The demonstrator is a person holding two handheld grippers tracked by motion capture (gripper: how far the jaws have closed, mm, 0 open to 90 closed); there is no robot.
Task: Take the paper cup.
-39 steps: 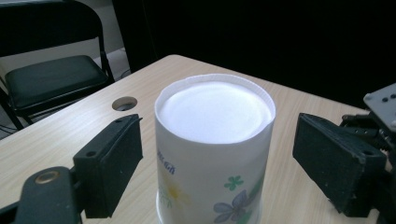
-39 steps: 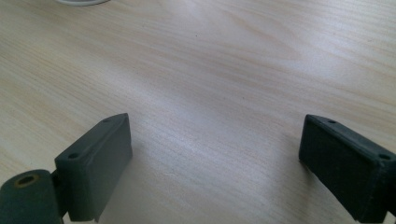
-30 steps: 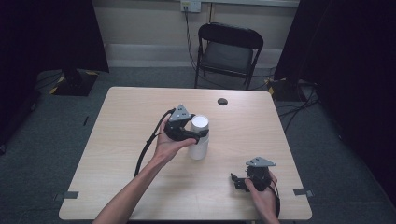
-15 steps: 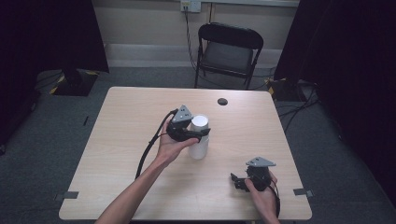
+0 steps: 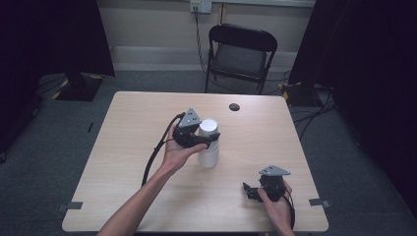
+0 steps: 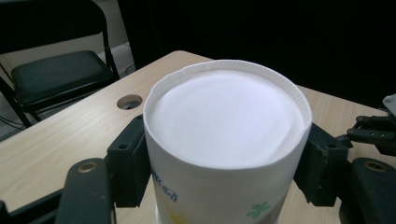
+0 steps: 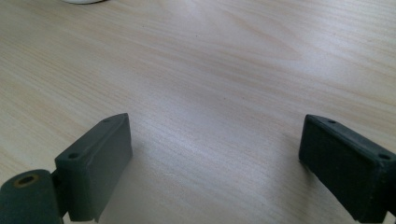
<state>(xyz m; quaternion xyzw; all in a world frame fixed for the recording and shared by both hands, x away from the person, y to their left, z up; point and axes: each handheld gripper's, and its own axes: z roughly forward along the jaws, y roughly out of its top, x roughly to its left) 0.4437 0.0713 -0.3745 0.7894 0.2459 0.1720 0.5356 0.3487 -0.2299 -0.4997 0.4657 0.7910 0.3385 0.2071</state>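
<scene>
The left gripper (image 5: pixel 209 140) is squeezing the white paper cup (image 5: pixel 208 142) near its top, having just closed on it, while the right gripper (image 5: pixel 252 191) is resting wide open, holding nothing, on the table (image 5: pixel 128 128).

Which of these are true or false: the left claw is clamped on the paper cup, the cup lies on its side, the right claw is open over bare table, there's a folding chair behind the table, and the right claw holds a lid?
1. The left claw is clamped on the white paper cup. True: its pads press on both sides of the cup.
2. The cup lies on its side. False: it stands upright on the wooden table.
3. The right claw is open over bare table. True.
4. A black folding chair stands behind the table. True.
5. The right claw holds a lid. False: nothing is between its jaws.
</scene>
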